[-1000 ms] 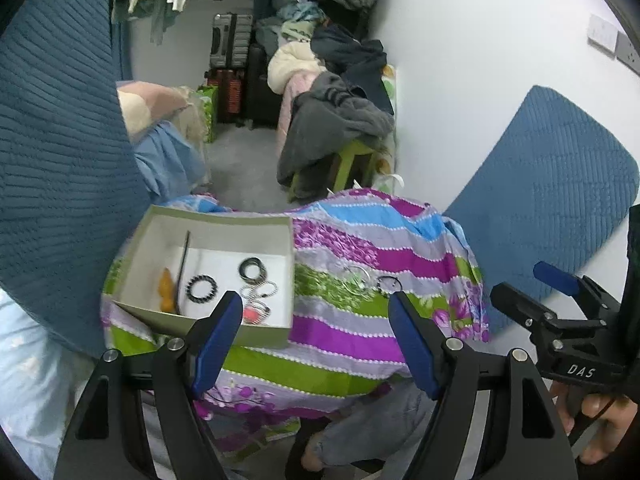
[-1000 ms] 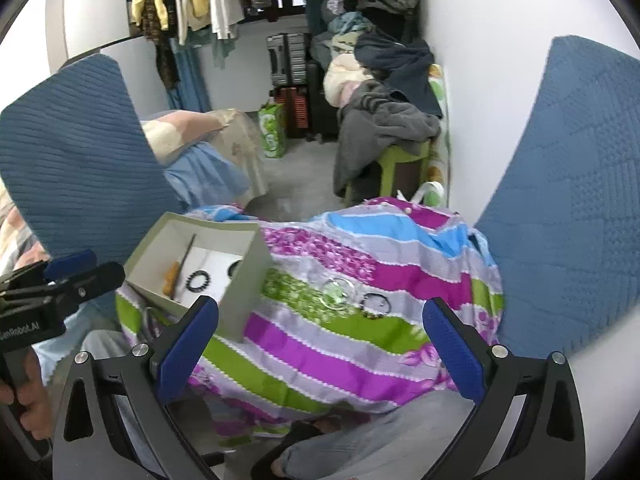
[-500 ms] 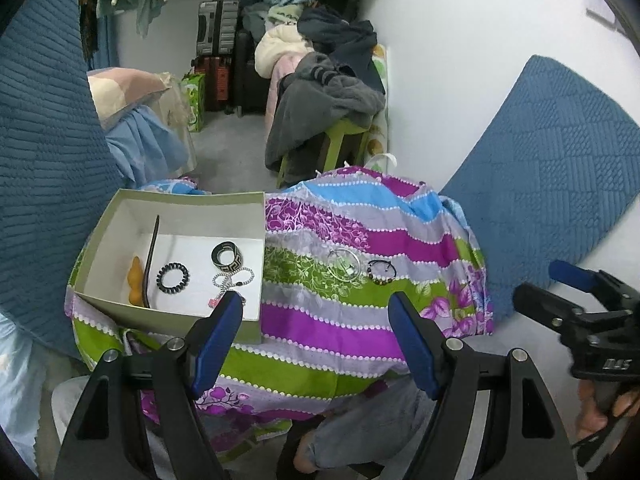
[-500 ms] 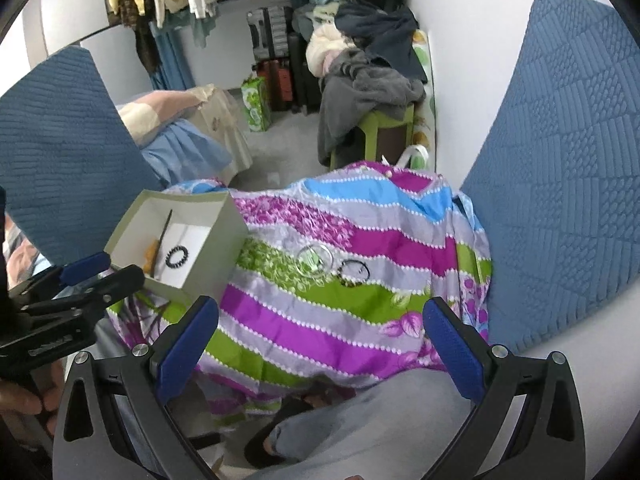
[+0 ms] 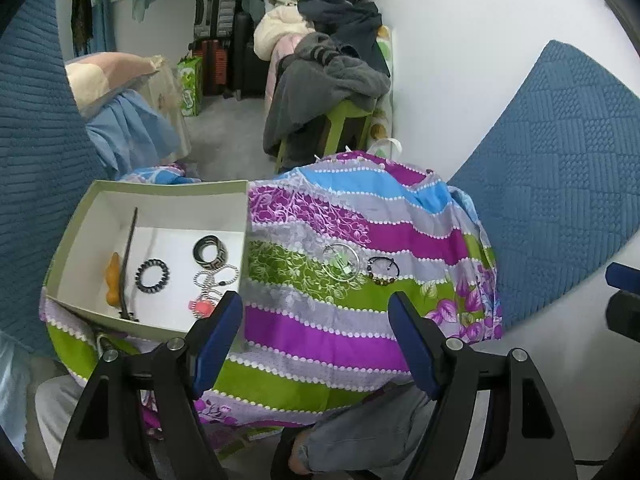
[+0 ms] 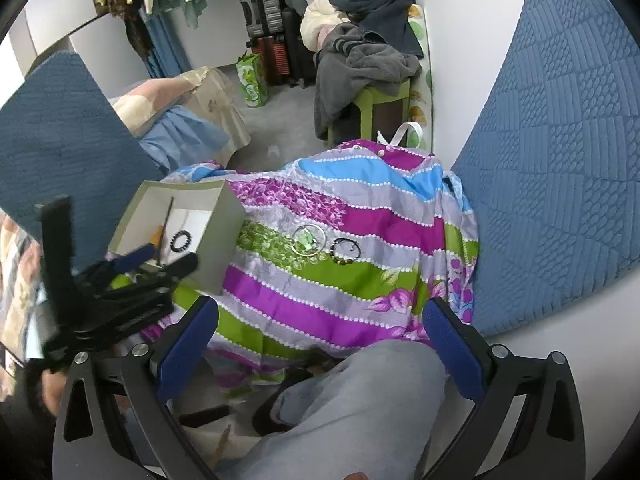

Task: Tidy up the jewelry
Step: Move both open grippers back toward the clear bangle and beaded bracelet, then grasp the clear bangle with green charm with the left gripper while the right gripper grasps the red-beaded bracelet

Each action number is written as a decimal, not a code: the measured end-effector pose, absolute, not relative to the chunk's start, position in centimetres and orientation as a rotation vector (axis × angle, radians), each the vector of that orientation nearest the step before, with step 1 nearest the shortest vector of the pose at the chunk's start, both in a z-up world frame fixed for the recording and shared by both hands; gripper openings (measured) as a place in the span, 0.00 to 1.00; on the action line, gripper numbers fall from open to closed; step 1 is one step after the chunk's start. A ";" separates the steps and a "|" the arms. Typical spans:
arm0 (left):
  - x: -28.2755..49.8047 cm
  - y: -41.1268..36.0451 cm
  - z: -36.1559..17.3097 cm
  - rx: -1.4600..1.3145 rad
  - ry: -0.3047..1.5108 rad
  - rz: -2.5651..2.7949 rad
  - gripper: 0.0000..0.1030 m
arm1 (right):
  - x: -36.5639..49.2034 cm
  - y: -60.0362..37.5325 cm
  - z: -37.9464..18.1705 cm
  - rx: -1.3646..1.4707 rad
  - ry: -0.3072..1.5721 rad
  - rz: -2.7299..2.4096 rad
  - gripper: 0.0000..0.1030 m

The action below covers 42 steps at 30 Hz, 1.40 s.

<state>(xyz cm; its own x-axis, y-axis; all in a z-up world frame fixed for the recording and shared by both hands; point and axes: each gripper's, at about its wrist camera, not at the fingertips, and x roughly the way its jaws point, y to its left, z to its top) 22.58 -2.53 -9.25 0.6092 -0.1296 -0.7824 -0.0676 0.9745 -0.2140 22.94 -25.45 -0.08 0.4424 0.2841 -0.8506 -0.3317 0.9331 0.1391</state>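
A pale green open box sits at the left of a striped cloth-covered surface. It holds a black beaded bracelet, a patterned bangle, a pearl chain, an orange piece and a dark stick. On the cloth lie silver bangles and a dark bead bracelet; both also show in the right wrist view: bangles, bracelet. My left gripper is open and empty, short of the cloth. My right gripper is open and empty, held back over a grey-trousered leg.
Blue quilted cushions stand at the right and left. A green stool piled with clothes stands behind by the white wall. Suitcases and hanging clothes are at the back. The left gripper's body shows in the right wrist view.
Both grippers have pulled back and risen, so the cloth and box look smaller and further down. The left gripper has swung right, bringing the bangles nearer its middle. Both stay open.
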 end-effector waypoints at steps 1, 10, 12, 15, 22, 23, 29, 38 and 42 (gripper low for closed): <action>22.8 -2.7 -9.4 -0.229 0.916 -0.035 0.73 | 23.1 -25.5 -0.1 -0.043 1.049 0.381 1.00; 24.4 -2.9 -11.1 -0.250 0.941 -0.038 0.73 | 24.8 -25.5 -0.5 -0.055 1.053 0.352 1.00; 24.6 -2.7 -11.4 -0.263 0.944 -0.030 0.73 | 24.9 -25.1 -0.6 -0.069 1.053 0.369 1.00; 24.8 -2.6 -11.7 -0.261 0.952 -0.035 0.73 | 24.7 -24.7 -0.8 -0.118 1.031 0.374 0.99; 26.1 -2.5 -13.5 -0.266 0.973 -0.052 0.73 | 26.7 -24.9 -2.5 -0.089 1.041 0.389 0.99; 26.4 -2.6 -13.8 -0.268 0.969 -0.055 0.73 | 27.1 -25.0 -2.9 -0.089 1.032 0.389 1.00; 28.9 -3.2 -16.1 -0.299 0.986 -0.096 0.71 | 29.9 -25.5 -6.2 -0.055 1.000 0.455 0.99; 31.1 -5.0 -19.4 -0.229 0.964 -0.146 0.65 | 33.7 -26.2 -12.6 0.007 0.928 0.482 0.79; 32.4 -6.4 -20.5 -0.216 0.951 -0.199 0.61 | 35.2 -26.4 -16.2 0.058 0.972 0.508 0.62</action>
<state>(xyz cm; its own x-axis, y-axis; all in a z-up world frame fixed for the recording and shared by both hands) 32.43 -6.45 -20.50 0.5657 -0.2622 -0.7818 0.0734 0.9603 -0.2690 35.22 -26.45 -16.25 0.4565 0.4374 -0.7748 -0.3864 0.8819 0.2702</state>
